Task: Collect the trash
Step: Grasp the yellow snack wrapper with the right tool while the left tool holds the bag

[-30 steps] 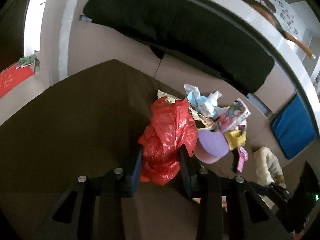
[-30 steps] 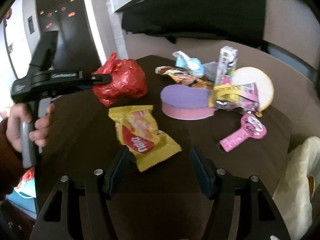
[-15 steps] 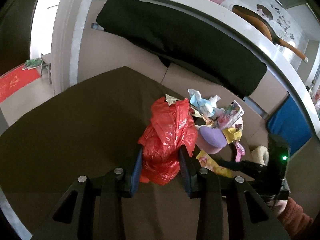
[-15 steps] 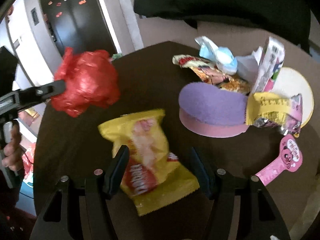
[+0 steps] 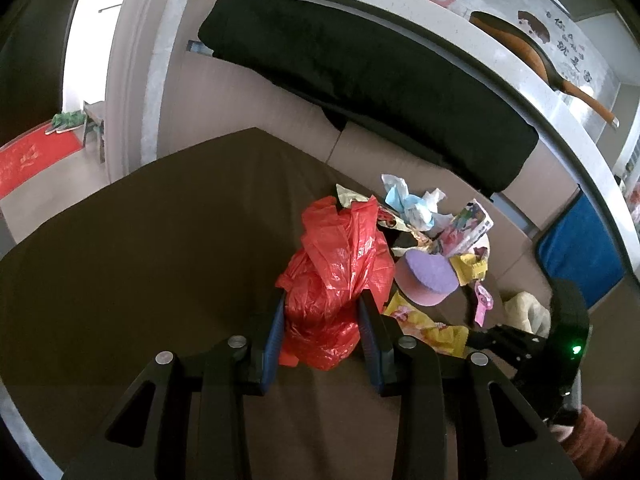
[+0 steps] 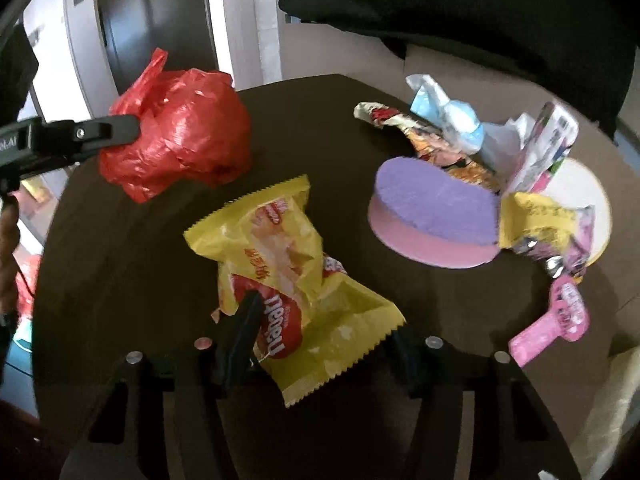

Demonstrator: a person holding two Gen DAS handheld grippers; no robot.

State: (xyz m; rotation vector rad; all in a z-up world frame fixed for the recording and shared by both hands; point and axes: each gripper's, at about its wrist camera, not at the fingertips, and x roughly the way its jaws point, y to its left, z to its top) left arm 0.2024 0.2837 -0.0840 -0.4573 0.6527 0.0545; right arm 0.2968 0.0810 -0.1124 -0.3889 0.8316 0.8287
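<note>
Dark brown, the counter (image 6: 140, 264) carries a scatter of litter before a tan sofa. Our left hand-held gripper (image 5: 326, 322) is clamped on the red plastic bag (image 5: 340, 276), held up at the counter's left. Our right hand-held gripper (image 6: 320, 332) is closing around the yellow snack wrapper (image 6: 288, 264), which lies between the jaws; we should pinch its crumpled middle, then lift it toward the bag.

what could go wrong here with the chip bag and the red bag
1. The right gripper is closing on the yellow snack bag; the slick, crumpled film sits off toward the left finger, so it may slip out or be pinched by one corner.
2. The left gripper holds the red plastic bag bunched shut, so dropping the wrapper in may be awkward.
</note>
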